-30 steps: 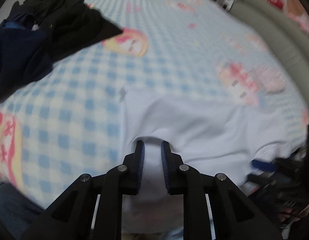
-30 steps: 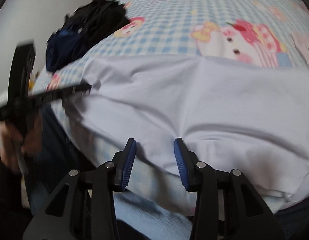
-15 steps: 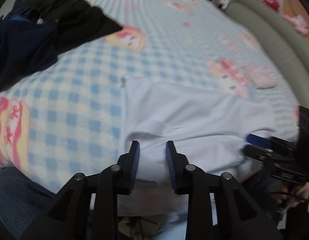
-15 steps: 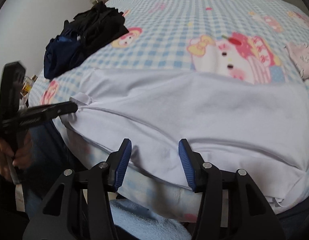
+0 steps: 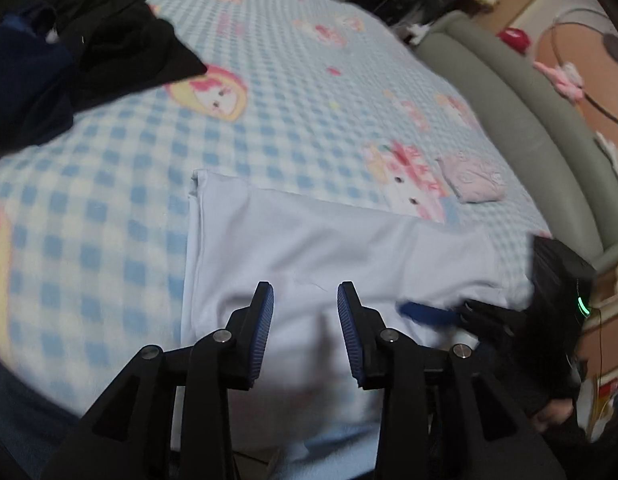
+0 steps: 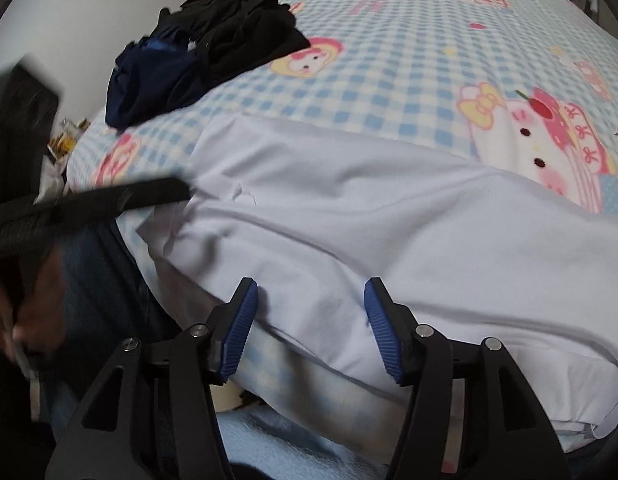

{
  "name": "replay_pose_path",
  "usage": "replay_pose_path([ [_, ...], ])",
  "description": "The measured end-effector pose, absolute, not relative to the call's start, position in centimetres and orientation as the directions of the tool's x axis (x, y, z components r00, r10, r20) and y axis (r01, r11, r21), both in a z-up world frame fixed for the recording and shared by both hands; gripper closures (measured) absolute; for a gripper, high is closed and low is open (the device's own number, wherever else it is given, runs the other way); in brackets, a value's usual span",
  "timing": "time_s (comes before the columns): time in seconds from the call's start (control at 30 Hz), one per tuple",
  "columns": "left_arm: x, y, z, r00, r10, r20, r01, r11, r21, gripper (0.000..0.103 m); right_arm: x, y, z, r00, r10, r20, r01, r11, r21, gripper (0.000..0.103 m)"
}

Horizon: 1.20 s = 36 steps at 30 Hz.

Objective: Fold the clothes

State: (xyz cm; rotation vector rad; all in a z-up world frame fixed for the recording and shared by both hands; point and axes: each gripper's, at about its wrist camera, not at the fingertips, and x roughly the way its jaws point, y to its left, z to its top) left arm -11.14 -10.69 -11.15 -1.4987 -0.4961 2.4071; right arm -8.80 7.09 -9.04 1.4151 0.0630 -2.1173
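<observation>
Both tongs, left (image 5: 305, 294) and right (image 6: 311, 290), have just spread off the smooth white garment (image 5: 329, 240); only the left view shows a grey padded headboard (image 5: 521, 92).

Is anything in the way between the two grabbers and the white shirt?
Nothing visible. The white shirt lies right under the left gripper and right gripper; both have just been opening, pads not pressing it.

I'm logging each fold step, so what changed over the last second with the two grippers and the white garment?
Both sets of jaws have just been opening: the left gripper let go of the white garment, and the right gripper widened over its near edge without pinching it. The garment now lies flatter. The dark clothes pile and checked blanket stayed put.
</observation>
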Motion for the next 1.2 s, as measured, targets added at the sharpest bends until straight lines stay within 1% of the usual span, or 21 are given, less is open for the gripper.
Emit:
replay_pose_path([
  [0.03, -11.6, -10.6, -11.9, -0.409, 0.337, -0.848, -0.016, -0.932, -0.363, 0.069, -8.6, 7.3, -9.0, -0.262, -0.442, -0.858, 0.494, -0.825, 0.275, 0.047],
  [0.07, -12.1, -10.4, -12.7, -0.383, 0.279, -0.881, 0.007, -0.953, -0.304, 0.074, -8.3, 7.6, -9.0, -0.261, -0.445, -0.857, 0.496, -0.823, 0.277, 0.047],
  [0.1, -12.1, -10.4, -12.9, -0.381, 0.261, -0.887, 0.016, -0.957, -0.289, 0.073, -8.1, 8.1, -8.4, -0.269, -0.454, -0.849, 0.494, -0.822, 0.283, 0.047],
  [0.17, -11.5, -10.0, -11.9, -0.427, 0.322, -0.845, -0.009, -0.936, -0.353, 0.072, -7.7, 9.0, -7.4, -0.290, -0.470, -0.833, 0.487, -0.822, 0.295, 0.048],
  [0.27, -11.0, -7.5, -11.3, -0.442, 0.391, -0.807, -0.100, -0.916, -0.389, 0.071, -7.9, 10.5, -6.1, -0.372, -0.468, -0.802, 0.430, -0.852, 0.298, 0.048],
  [0.33, -10.6, -6.1, -11.1, -0.440, 0.424, -0.792, -0.150, -0.904, -0.401, 0.071, -8.7, 10.5, -6.7, -0.391, -0.428, -0.814, 0.394, -0.878, 0.272, 0.048],
  [0.47, -10.0, -5.1, -12.1, -0.376, 0.398, -0.837, -0.173, -0.917, -0.358, 0.069, -9.4, 10.0, -9.5, -0.348, -0.379, -0.858, 0.382, -0.893, 0.240, 0.047],
  [0.53, -9.7, -4.8, -12.3, -0.349, 0.391, -0.852, -0.188, -0.920, -0.345, 0.069, -9.3, 10.3, -9.7, -0.357, -0.391, -0.848, 0.375, -0.892, 0.254, 0.047],
  [0.63, -9.3, -5.8, -10.9, -0.387, 0.426, -0.818, -0.193, -0.905, -0.380, 0.069, -9.6, 10.7, -9.0, -0.365, -0.412, -0.835, 0.345, -0.893, 0.290, 0.047],
  [0.7, -9.3, -6.6, -10.0, -0.425, 0.446, -0.788, -0.185, -0.895, -0.407, 0.068, -9.5, 10.4, -7.8, -0.378, -0.445, -0.812, 0.357, -0.879, 0.315, 0.047],
  [0.77, -10.0, -7.2, -10.1, -0.442, 0.446, -0.778, -0.159, -0.893, -0.421, 0.066, -9.3, 9.5, -7.6, -0.370, -0.439, -0.819, 0.392, -0.873, 0.291, 0.047],
  [0.9, -10.9, -9.0, -11.4, -0.423, 0.326, -0.845, -0.082, -0.943, -0.323, 0.068, -8.9, 9.0, -9.0, -0.311, -0.398, -0.863, 0.403, -0.877, 0.260, 0.047],
  [0.93, -10.9, -9.6, -11.6, -0.419, 0.300, -0.857, -0.064, -0.951, -0.301, 0.067, -8.6, 10.1, -8.5, -0.311, -0.422, -0.851, 0.385, -0.875, 0.294, 0.048],
  [0.97, -10.8, -10.2, -11.4, -0.422, 0.299, -0.856, -0.053, -0.950, -0.306, 0.067, -8.3, 11.3, -7.9, -0.312, -0.448, -0.838, 0.363, -0.871, 0.331, 0.049],
  [1.03, -10.4, -11.1, -10.1, -0.449, 0.356, -0.820, -0.056, -0.926, -0.372, 0.067, -7.5, 14.8, -6.0, -0.344, -0.514, -0.786, 0.289, -0.854, 0.432, 0.049],
  [1.07, -10.1, -10.8, -9.4, -0.465, 0.381, -0.799, -0.083, -0.917, -0.389, 0.067, -7.1, 16.5, -5.0, -0.382, -0.521, -0.763, 0.264, -0.853, 0.450, 0.048],
  [1.13, -9.7, -9.4, -8.8, -0.475, 0.455, -0.753, -0.150, -0.885, -0.441, 0.067, -6.7, 19.3, -3.5, -0.473, -0.459, -0.752, 0.216, -0.888, 0.406, 0.047],
  [1.2, -9.7, -7.6, -9.2, -0.456, 0.499, -0.737, -0.185, -0.863, -0.470, 0.067, -7.1, 21.3, -3.7, -0.520, -0.361, -0.775, 0.153, -0.931, 0.331, 0.047],
])
